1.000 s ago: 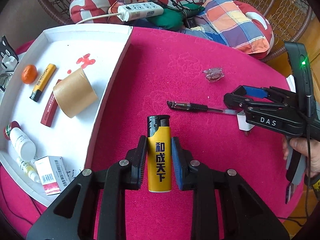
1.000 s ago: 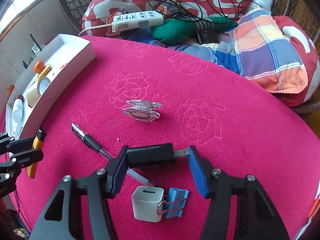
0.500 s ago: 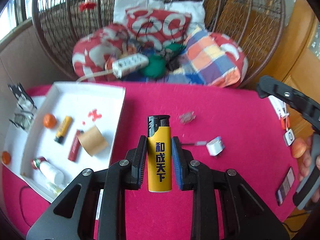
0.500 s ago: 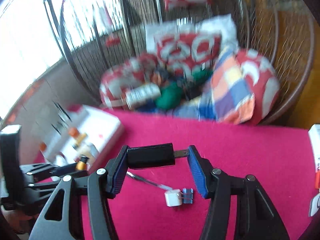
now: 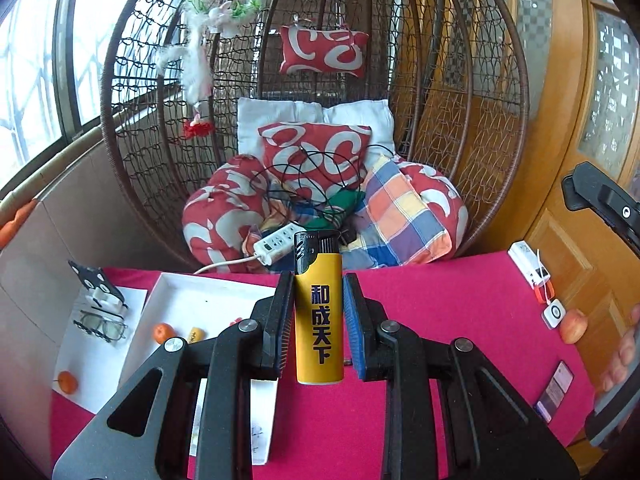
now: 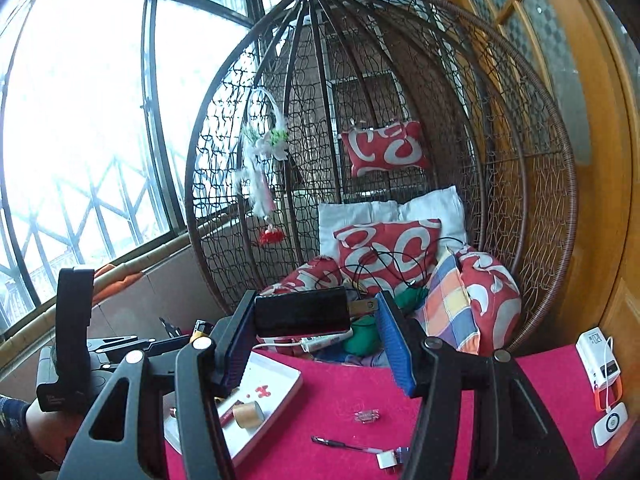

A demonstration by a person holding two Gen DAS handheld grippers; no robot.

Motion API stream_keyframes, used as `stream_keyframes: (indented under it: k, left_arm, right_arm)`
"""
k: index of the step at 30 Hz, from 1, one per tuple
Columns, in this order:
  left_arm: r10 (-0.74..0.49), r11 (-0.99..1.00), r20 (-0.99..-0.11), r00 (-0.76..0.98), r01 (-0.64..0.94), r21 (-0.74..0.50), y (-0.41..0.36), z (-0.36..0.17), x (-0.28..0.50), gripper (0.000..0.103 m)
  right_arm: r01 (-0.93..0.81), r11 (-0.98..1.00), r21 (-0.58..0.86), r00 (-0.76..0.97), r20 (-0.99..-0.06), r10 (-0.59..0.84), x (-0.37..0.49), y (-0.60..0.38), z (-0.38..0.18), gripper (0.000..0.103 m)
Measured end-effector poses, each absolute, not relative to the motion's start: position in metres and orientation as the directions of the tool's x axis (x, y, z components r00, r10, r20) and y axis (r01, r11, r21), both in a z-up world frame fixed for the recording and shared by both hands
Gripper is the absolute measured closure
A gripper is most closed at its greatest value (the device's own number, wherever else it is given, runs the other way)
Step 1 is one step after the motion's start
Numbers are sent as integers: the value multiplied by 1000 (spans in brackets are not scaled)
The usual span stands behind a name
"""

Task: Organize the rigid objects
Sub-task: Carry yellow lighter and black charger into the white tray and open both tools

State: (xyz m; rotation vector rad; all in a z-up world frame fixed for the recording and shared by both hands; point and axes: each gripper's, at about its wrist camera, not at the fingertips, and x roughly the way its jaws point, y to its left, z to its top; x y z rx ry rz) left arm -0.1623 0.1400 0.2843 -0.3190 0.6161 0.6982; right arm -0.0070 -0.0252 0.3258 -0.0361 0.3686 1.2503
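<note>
Where a second ago both grippers sat low over the red table, each camera now looks out at a wicker egg chair piled with cushions, so both have been lifted well clear of the tabletop with their loads. The left gripper (image 5: 319, 322) pinches a lighter (image 5: 319, 312) by its long sides, holding it upright, cap at the top; it is yellow with bold dark characters down its face and a black ribbed head. The right gripper (image 6: 316, 322) pinches a black charger (image 6: 301, 309) crosswise, one pad on its back end and the other on its metal prongs, which point right. A white tray (image 6: 282, 388) lies at the table's left edge and already holds a tape roll (image 6: 248, 414), an orange, a second lighter and a red stick. Both pickups look done, and the carry to the tray seems the step in hand. Left on the table (image 6: 340, 400) near its front edge are a pen (image 6: 344, 445), a small white plug (image 6: 387, 459) and, a little farther back, a clear trinket (image 6: 366, 416).
</note>
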Motion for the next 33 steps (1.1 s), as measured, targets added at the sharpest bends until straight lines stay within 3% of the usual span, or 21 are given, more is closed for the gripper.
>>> stream_keyframes:
  k: [23, 33]
  left_arm:
    - [540, 591, -674, 504, -797, -122, 213, 264, -275, 79]
    - [490, 530, -767, 414, -840, -115, 262, 218, -317, 79]
  right_arm:
    - [-957, 218, 191, 138, -359, 923, -89, 41, 308, 45]
    - [-958, 183, 219, 68, -449, 891, -111, 91, 273, 45]
